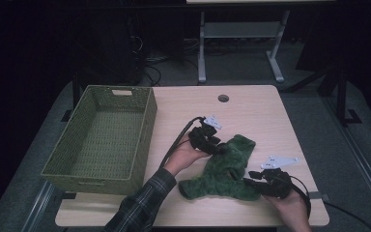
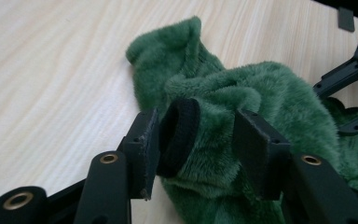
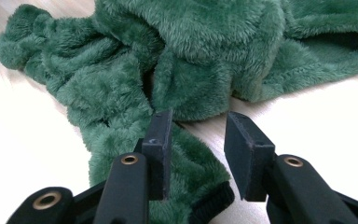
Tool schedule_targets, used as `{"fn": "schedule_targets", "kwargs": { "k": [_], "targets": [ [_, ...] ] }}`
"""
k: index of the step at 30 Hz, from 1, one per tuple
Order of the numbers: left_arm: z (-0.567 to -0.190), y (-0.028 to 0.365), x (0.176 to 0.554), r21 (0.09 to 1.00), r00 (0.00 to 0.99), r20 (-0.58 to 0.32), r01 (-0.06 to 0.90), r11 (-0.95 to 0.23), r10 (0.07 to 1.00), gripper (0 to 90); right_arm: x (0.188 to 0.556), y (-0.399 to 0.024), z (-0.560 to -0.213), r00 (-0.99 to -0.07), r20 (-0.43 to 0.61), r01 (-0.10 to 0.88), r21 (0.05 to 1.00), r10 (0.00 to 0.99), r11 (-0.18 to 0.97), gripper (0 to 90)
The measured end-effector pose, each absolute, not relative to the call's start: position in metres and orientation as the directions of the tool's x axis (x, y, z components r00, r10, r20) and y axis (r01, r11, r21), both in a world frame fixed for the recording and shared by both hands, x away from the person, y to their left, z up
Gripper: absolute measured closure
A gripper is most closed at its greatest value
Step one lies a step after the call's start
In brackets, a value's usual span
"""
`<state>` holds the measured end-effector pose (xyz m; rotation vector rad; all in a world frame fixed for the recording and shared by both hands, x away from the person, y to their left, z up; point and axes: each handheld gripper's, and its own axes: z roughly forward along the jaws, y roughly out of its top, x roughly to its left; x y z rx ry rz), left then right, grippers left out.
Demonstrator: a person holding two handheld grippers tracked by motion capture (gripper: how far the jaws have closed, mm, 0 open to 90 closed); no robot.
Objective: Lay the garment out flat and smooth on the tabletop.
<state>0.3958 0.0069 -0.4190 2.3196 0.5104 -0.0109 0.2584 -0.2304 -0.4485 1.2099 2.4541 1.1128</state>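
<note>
Basket (image 1: 104,137): green woven, rectangular, at the left of the high view, overhanging the table's left edge; a handle slot in its far wall.

Table (image 1: 251,108): pale wood, centre of the high view; a round cable hole (image 1: 223,98) near its far edge.

Left gripper (image 1: 218,149): just left of centre in the high view, held by a hand with a plaid sleeve (image 1: 142,205) coming up from the bottom edge. Jaws apart; in the left gripper view a black-ribbed cuff (image 2: 179,135) of the garment sits between them, against the left pad, with a gap at the right pad. Not clamped.

Green fleece garment (image 1: 222,169): crumpled on the table, lower centre of the high view, between the two grippers; plush, dark green.

Right gripper (image 1: 249,179): lower right of the high view, at the garment's right edge. Jaws apart; in the right gripper view a fleece fold (image 3: 186,172) with a dark ribbed hem lies low between them, bare table beyond. Pads not pressing on it.
</note>
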Motion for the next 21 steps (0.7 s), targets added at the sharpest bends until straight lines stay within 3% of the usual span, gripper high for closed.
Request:
{"fn": "schedule_targets", "kwargs": {
  "k": [2,6,7,21],
  "targets": [
    [-0.422,0.005,0.396,0.662,0.925,-0.153,0.357,-0.659,0.348,59.2,0.258,-0.231,-0.449,-0.65,0.151,0.604,0.698,0.745,0.385,60.8],
    [-0.423,0.007,0.396,0.662,0.926,-0.138,0.35,-0.663,0.351,81.8,0.257,-0.23,-0.45,-0.651,0.15,0.605,0.696,0.744,0.388,59.4],
    [-0.423,0.009,0.396,0.665,0.921,-0.146,0.362,-0.653,0.363,83.4,0.257,-0.229,-0.449,-0.648,0.152,0.609,0.692,0.746,0.388,58.7],
    [-0.418,0.036,0.394,0.715,0.889,-0.15,0.399,-0.574,0.432,85.1,0.267,-0.21,-0.454,-0.636,0.167,0.628,0.679,0.753,0.38,55.2]
  ]
}}
